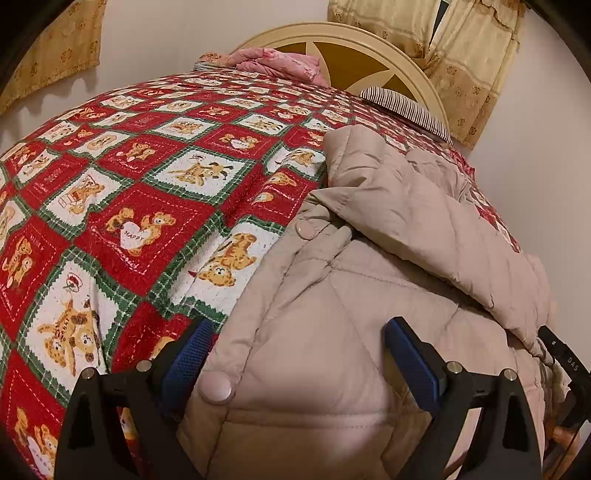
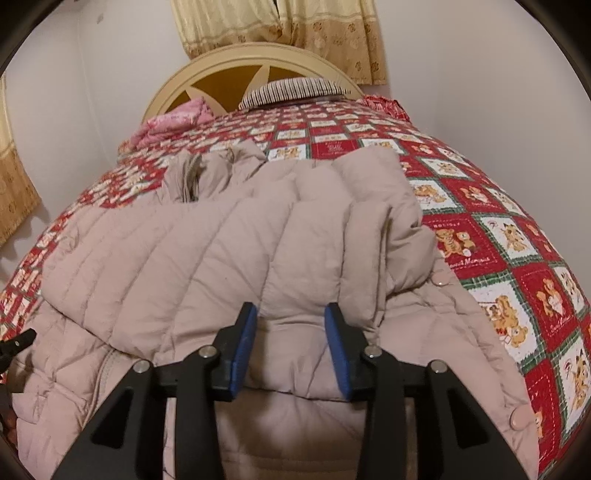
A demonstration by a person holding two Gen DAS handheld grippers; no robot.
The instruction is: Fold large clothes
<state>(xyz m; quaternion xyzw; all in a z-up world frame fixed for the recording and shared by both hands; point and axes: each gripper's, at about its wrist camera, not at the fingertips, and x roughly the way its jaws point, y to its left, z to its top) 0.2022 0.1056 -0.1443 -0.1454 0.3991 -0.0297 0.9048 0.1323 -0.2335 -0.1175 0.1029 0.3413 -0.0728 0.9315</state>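
Note:
A beige quilted puffer coat (image 1: 351, 295) lies on the bed, with a sleeve (image 1: 424, 221) folded across its body. My left gripper (image 1: 295, 354) is wide open, its blue pads either side of the coat's near edge by a snap button (image 1: 216, 387). In the right wrist view the coat (image 2: 221, 251) fills the middle. My right gripper (image 2: 291, 347) is partly open just above the folded sleeve's (image 2: 314, 221) near edge, with a bulge of fabric between the pads. I cannot see it pinching the cloth.
The bed has a red, white and green teddy-bear quilt (image 1: 140, 206). A striped pillow (image 2: 291, 90) and pink bedding (image 2: 173, 122) lie by the cream headboard (image 2: 229, 62). Yellow curtains (image 2: 295, 29) hang behind. The other gripper's black tip (image 2: 16, 345) shows at the left edge.

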